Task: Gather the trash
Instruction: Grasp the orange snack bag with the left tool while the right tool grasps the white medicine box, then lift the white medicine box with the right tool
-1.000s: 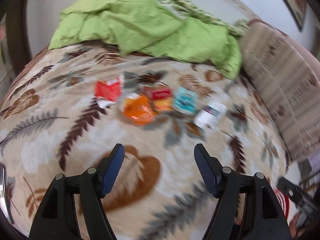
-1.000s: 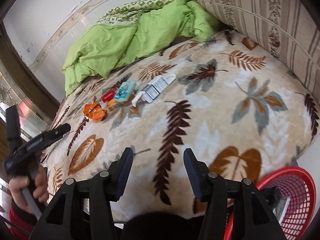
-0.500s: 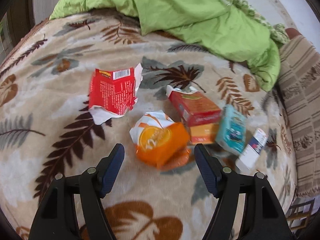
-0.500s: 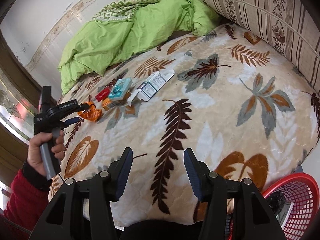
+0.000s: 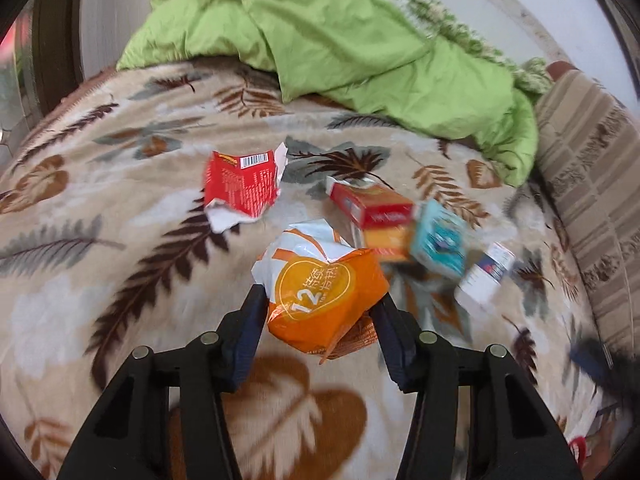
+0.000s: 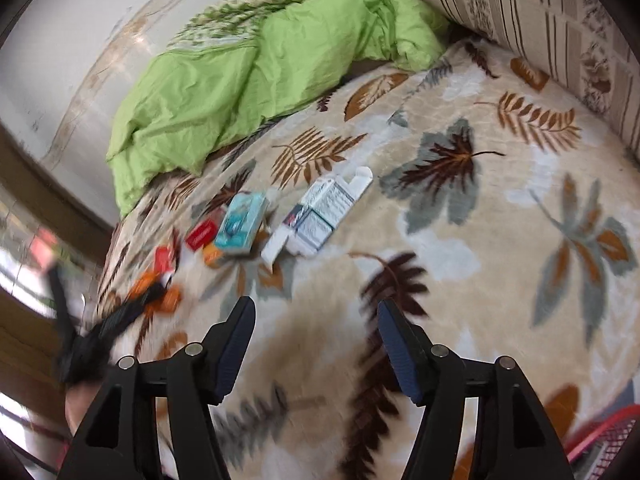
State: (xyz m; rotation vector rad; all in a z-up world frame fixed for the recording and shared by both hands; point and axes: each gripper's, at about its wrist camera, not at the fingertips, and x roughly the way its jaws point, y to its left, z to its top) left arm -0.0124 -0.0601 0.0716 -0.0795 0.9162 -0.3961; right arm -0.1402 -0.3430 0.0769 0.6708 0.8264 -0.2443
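Observation:
Several pieces of trash lie on the leaf-patterned blanket (image 5: 120, 280). My left gripper (image 5: 320, 298) has its jaws closing on a crumpled orange packet (image 5: 324, 296), and both pads touch its sides. Beyond it lie a torn red wrapper (image 5: 242, 186), a red box (image 5: 370, 202), a teal box (image 5: 438, 238) and a white box (image 5: 486, 276). My right gripper (image 6: 316, 320) hovers over bare blanket with its jaws opening and nothing between them. Ahead of it are the flattened white box (image 6: 320, 216) and the teal box (image 6: 240, 226). The blurred left gripper (image 6: 120, 316) partly hides the orange packet (image 6: 170, 300).
A rumpled green duvet (image 5: 340, 40) is heaped at the far side of the bed. A striped headboard cushion (image 6: 540, 12) borders the bed on the right. The rim of a red plastic basket (image 6: 604, 436) shows off the bed's near edge at bottom right.
My left gripper came forward and down onto the orange packet, and its jaws narrowed around it. My right gripper moved in over the bed toward the boxes, and its jaws widened.

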